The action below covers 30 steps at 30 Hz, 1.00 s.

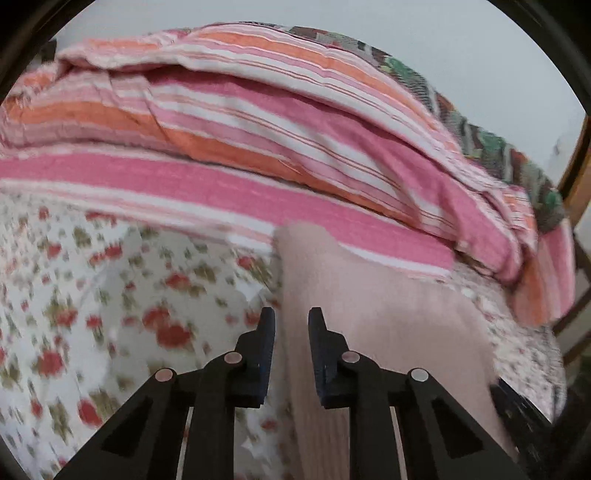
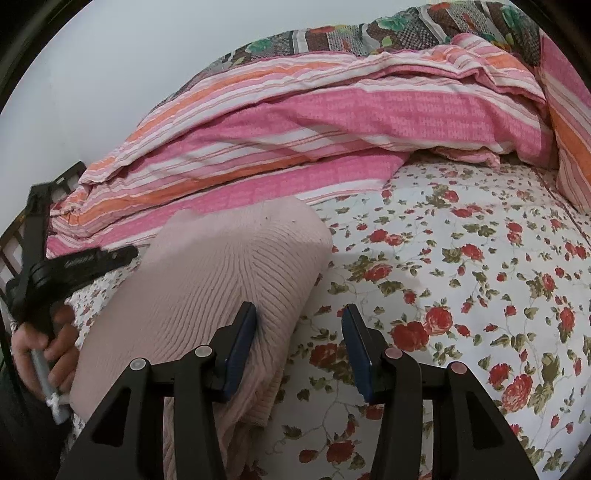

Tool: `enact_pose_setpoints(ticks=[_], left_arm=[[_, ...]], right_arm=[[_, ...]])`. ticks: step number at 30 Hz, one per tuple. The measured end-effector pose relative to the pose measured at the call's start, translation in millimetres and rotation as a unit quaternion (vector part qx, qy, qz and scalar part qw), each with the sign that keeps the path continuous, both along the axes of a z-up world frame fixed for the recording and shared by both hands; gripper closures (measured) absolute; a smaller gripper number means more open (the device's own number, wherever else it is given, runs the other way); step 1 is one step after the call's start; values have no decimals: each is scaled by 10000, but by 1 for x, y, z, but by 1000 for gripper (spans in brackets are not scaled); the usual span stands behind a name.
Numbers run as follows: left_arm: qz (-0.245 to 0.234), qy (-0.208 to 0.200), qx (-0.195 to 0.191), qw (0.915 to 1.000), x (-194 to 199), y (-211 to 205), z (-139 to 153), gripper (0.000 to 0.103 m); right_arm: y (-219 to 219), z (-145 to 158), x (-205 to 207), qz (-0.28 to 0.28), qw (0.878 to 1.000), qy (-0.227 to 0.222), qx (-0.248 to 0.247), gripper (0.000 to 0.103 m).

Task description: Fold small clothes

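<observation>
Right gripper (image 2: 299, 314) beside folded (ribbed) pink knit (image 2: 221, 273)

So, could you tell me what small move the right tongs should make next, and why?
Probably shift the right tongs slightly left and close on the pink knit garment: they stand open, its folded edge lies just beside the left pad, and nothing is gripped yet.

Folded knit sweater (image 2: 207, 295) lies on bedsheet (image 2: 461, 295), at bed's left portion in right wrist view. Bunched duvet (image 2: 295, 129) lies behind sweater, along wall (image 2: 110, 74). Patterned blanket (image 2: 406, 33) behind duvet. Right gripper (image 2: 299, 350) at sweater's right edge; left gripper (image 1: 291, 354) at its left edge, jaws apart.
</observation>
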<state>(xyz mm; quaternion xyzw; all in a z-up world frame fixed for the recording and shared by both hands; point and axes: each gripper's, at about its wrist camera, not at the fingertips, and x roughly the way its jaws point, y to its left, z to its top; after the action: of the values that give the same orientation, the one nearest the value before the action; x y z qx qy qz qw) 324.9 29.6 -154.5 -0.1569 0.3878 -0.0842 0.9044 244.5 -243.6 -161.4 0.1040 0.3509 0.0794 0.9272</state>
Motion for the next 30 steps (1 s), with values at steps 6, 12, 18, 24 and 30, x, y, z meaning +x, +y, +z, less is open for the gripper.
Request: enact_pose_setpoints(ticks=[6,12,18,24,30], left_arm=[[-515,-236,48,9984,-40,-14,-4,58],[-622,-261,120,9977,-44,-18,-12,54],[-628,-277,203,9974,-38,-21,-13,52],[-627,-318,370,9968,-38,-25,-11,51],[-638,-327,380,9967,-38,-26,-11,51]], right_arm=[[0,1,1,39,10000,-66,50,57],[2,-4,6,-69,9998,129,-154,57],[7,13,14,-24,10000,26,-69,56],[24,2,36,9,9994,281,-223,56],[18,0,33,-39,9997,226,-91,76]])
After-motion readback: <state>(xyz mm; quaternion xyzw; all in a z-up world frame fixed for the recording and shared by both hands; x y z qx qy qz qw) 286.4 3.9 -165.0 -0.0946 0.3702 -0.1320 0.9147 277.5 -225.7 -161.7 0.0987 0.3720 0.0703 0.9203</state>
